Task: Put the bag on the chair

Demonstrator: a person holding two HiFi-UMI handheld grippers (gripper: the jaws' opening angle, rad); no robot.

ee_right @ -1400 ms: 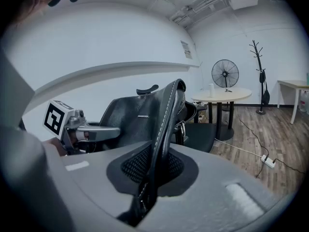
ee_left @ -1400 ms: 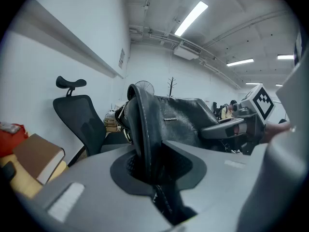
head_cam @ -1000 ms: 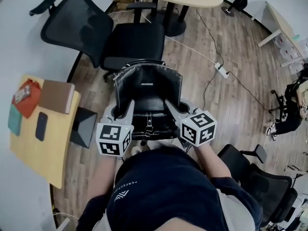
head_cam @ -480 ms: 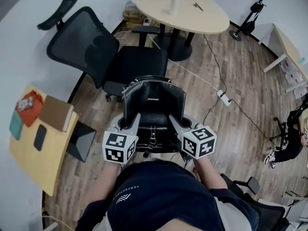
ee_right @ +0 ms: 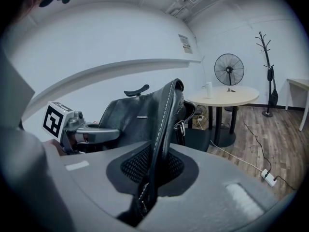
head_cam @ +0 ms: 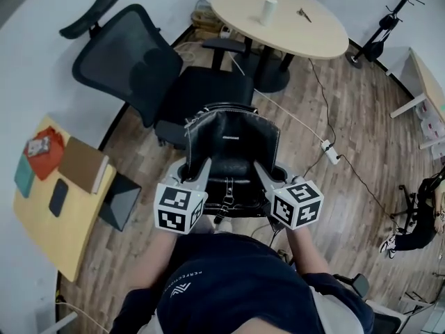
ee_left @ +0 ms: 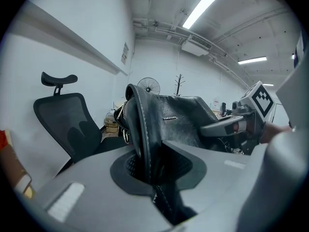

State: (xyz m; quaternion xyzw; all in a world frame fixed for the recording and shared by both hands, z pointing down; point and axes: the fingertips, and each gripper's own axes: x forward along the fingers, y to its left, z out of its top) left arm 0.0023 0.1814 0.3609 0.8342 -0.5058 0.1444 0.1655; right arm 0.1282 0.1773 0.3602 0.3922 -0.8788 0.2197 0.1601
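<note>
Left hand-held gripper (head_cam: 202, 167): clenched on the left edge of the black leather bag (head_cam: 233, 141). In the left gripper view the stitched edge runs between the pads of this gripper (ee_left: 154, 164), which press on it from both sides.
Right hand-held gripper (head_cam: 259, 167): clenched on the bag's right edge. In the right gripper view the strap and its white stitching sit pinched between the pads (ee_right: 150, 172).
Bag: held upright between the two grippers, its front panel facing up toward the head camera, with metal rings at its far corners. It hangs over the floor at the near edge of the chair's seat, and whether it touches the seat cannot be told.
Chair: black mesh office chair (head_cam: 132, 61) with a headrest, standing just beyond the bag. Its seat (head_cam: 208, 92) is bare and its back leans to the far left.
Far side: round beige counter (head_cam: 306, 30) carrying a white cup (head_cam: 268, 10).
Left side: yellow counter (head_cam: 49, 235) with a brown book (head_cam: 83, 165) and a dark phone (head_cam: 58, 197).
Floor: wood planks (head_cam: 361, 117), with a white power strip (head_cam: 332, 153) and its cable to the right of the bag.
</note>
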